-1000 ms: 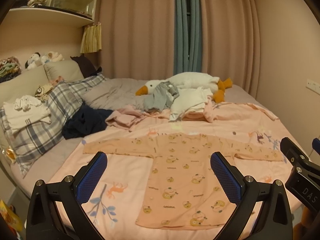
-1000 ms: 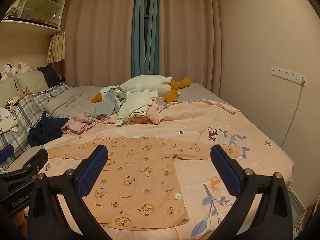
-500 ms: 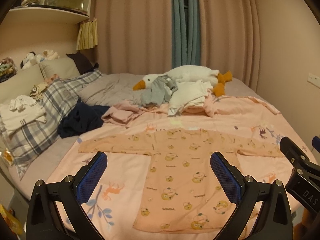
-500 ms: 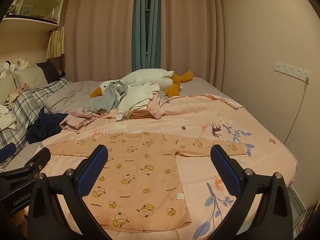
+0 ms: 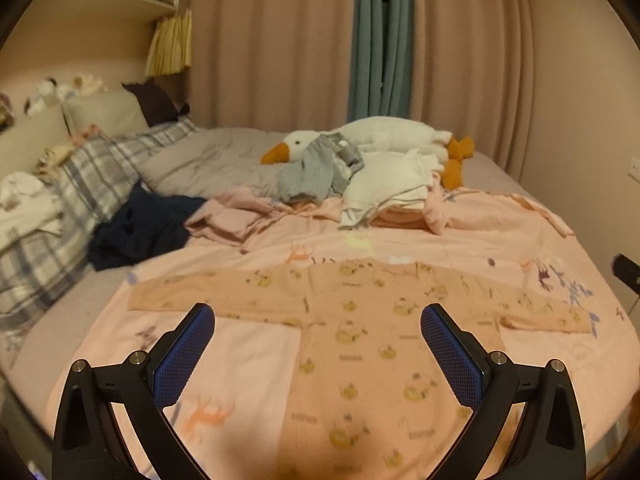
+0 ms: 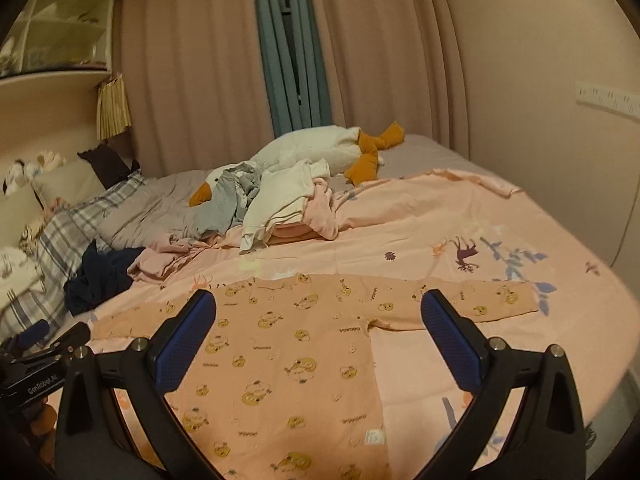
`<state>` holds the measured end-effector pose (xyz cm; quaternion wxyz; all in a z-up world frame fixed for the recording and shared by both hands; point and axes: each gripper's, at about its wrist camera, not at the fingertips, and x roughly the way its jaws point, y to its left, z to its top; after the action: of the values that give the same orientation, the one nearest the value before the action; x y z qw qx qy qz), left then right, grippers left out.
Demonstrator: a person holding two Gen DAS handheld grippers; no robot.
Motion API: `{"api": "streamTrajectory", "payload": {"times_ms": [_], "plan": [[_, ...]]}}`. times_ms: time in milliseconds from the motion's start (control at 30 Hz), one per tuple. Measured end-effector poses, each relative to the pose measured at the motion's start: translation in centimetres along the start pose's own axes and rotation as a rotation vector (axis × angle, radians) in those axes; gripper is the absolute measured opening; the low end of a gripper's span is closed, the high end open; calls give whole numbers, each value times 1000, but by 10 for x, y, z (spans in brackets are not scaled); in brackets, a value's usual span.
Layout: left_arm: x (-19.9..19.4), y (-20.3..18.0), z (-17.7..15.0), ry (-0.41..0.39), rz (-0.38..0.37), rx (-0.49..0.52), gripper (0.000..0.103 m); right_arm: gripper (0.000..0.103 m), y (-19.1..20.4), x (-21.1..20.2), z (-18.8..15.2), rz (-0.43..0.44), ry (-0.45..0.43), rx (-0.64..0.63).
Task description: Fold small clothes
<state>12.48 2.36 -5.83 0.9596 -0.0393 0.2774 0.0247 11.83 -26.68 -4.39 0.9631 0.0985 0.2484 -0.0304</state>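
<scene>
Only the right wrist view shows a wall socket strip; both hand-held grippers are held wide open, empty, above the peach shirt.

Both wrist views look from above the foot of the bed toward the curtains, tilted slightly down. The left camera sits leftward, the right one rightward, showing more side wall. Each frame's lower centre shares the spread peach garment; both upper middles show the plush goose.
</scene>
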Motion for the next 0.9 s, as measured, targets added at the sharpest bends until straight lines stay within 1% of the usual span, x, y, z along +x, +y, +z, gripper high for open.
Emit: {"api": "streamTrajectory", "payload": {"times_ms": [67,100,133,167,233,300,333,367,400,433,467,500,533,567,600,633,667,700,733,767,833,867,900], "plan": [[32,17,7,55,-42,-65,102,103,-31,30,10,-49,48,18],[50,27,8,96,-58,-118,102,103,-44,43,13,-58,70,19],[71,40,7,147,-56,-191,102,103,-63,59,16,-67,103,34],[86,48,4,178,-63,-235,102,103,-89,78,18,-88,153,78],[120,67,-5,233,-125,-323,101,102,-130,103,18,-124,232,163],[152,76,-16,321,-174,-390,97,102,-170,122,13,-146,293,244],[166,80,-23,359,-209,-416,94,101,-187,129,8,-163,319,272],[179,81,-31,387,-238,-437,88,100,-204,136,2,-192,349,294],[188,83,-36,413,-246,-450,82,98,-213,139,-2,-215,364,307],[202,83,-45,459,-244,-469,81,96,-229,144,-8,-250,381,330],[212,83,-50,494,-242,-482,77,96,-240,150,-12,-268,397,346],[224,82,-58,531,-246,-494,68,94,-253,154,-18,-283,417,376],[234,77,-66,577,-249,-500,63,91,-266,158,-24,-284,434,419],[238,78,-68,592,-248,-498,60,90,-279,159,-32,-269,445,478],[236,73,-68,562,-236,-477,60,88,-292,160,-37,-242,446,534],[232,66,-66,548,-241,-446,60,88,-301,159,-43,-215,443,586],[232,62,-65,553,-261,-426,58,88,-310,160,-49,-200,439,637],[232,53,-64,576,-318,-402,51,88,-317,160,-53,-196,438,676],[236,50,-66,594,-344,-399,47,87,-322,162,-58,-192,439,708],[238,46,-68,608,-349,-398,44,85,-328,164,-63,-181,436,745],[236,38,-70,598,-291,-341,36,76,-337,171,-72,-155,428,827],[236,35,-70,594,-272,-313,30,73,-340,174,-77,-142,422,870],[233,33,-70,590,-250,-288,24,68,-343,177,-80,-136,409,902]]}}
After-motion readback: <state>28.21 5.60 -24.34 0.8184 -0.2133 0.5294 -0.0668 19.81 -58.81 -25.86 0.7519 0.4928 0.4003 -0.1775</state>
